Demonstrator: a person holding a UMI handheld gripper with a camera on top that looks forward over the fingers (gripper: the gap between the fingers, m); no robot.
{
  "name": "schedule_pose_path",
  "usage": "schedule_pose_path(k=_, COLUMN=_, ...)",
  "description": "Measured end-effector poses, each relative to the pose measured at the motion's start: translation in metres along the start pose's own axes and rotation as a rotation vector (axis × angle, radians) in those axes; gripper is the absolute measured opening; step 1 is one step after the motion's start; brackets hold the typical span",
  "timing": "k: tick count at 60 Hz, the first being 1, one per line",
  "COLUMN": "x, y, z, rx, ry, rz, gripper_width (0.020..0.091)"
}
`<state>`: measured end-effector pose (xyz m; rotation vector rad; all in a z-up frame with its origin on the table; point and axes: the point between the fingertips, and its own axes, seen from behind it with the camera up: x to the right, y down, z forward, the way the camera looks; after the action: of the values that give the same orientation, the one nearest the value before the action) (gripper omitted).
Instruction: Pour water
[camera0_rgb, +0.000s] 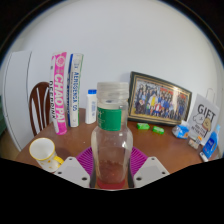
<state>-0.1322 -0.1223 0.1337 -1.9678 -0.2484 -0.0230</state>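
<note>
A clear plastic bottle with a green cap stands upright between my gripper's magenta pads, which press against both of its sides. The gripper is shut on the bottle, which seems lifted above the wooden table. A pale yellow cup stands on the table to the left, just beyond the left finger. Whether the bottle holds water cannot be told.
Along the white wall stand a pink-and-white box, a white carton, a small white bottle and a framed group photo. Green caps lie near it. A gift card stand and blue items sit at right. A chair back shows at left.
</note>
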Motion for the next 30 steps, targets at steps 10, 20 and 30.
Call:
schedule_pose_path(k=10, x=0.005, y=0.045, z=0.026, rx=-0.013, ry=-0.024, rz=0.097, gripper_width=0.0433)
schedule_pose_path(k=20, x=0.008, y=0.069, z=0.037, rx=0.009, ry=-0.019, rz=0.129, gripper_width=0.0447)
schedule_pose_path(k=30, x=0.009, y=0.067, z=0.035, rx=0.053, ry=0.000, rz=0.140, gripper_width=0.0523)
